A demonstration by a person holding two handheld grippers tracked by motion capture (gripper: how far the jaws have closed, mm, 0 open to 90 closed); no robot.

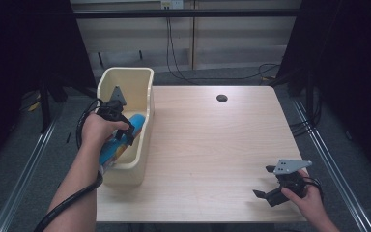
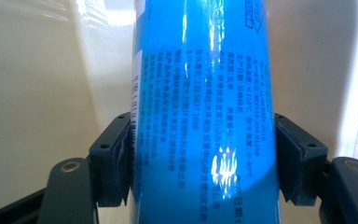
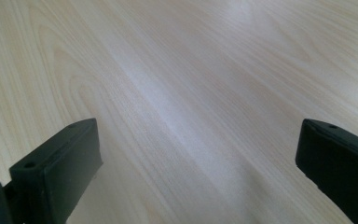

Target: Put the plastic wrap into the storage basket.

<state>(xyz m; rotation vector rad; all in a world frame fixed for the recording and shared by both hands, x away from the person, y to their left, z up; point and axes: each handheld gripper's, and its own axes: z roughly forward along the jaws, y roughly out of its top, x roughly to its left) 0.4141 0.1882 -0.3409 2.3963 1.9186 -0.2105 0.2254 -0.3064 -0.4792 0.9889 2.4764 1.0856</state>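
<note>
Currently, the lower end of the blue can (image 1: 117,144) is hidden in the high view by the left hand (image 1: 96,129) and the near wall of the cream bin (image 1: 125,170), lower left of centre. In the left gripper view the can (image 2: 205,116) is cut off at the top and bottom edges; small black print on it is seen but cannot be read.

The left gripper (image 1: 124,131) is clamped on the can: in its own view the left gripper (image 2: 204,161) has one black pad pressed against each side of the cylinder, low in the frame, with the can running straight up between them. The can is held inside the bin, tilted, its upper end leaning toward the bin's right wall. Cream bin walls (image 2: 42,93) are seen close on both sides of the can, so little side room is left.

At lower right of the high view, the right gripper (image 1: 269,186) is held by the right hand (image 1: 309,195) just above the table (image 1: 212,145), near its front-right corner. Its jaws are spread wide with nothing between them. In the right gripper view, bare wood grain (image 3: 191,93) is seen between the jaws of the right gripper (image 3: 196,168).

Further up, the middle of the table is open. A dark round hole (image 1: 221,98) is seen near the far edge. The bin sits at the table's left edge, overhanging the far-left corner. Cables on the floor beyond are hard to make out.
</note>
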